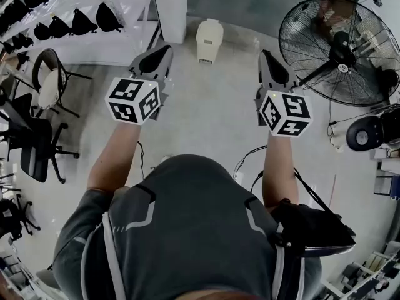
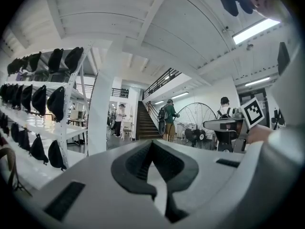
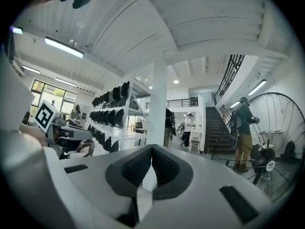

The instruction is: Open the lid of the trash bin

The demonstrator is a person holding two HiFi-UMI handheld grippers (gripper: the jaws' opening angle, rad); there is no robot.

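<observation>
The white trash bin (image 1: 209, 40) stands on the pale floor ahead of me, beside a white column, with its lid down. My left gripper (image 1: 166, 49) is held level, to the left of the bin and short of it, jaws shut with nothing between them. The right gripper (image 1: 263, 55) is also level, to the right of the bin and apart from it, shut and empty. In the left gripper view the black pads (image 2: 138, 162) meet at the tip. In the right gripper view the pads (image 3: 165, 166) touch likewise. I cannot pick out the bin in either gripper view.
A large floor fan (image 1: 340, 49) stands at the right, with cables (image 1: 247, 158) on the floor near it. White shelves with black bags (image 1: 75, 24) and office chairs (image 1: 37, 142) line the left. A white column (image 1: 170, 2) rises behind the bin. People stand by a staircase (image 2: 143, 123) far off.
</observation>
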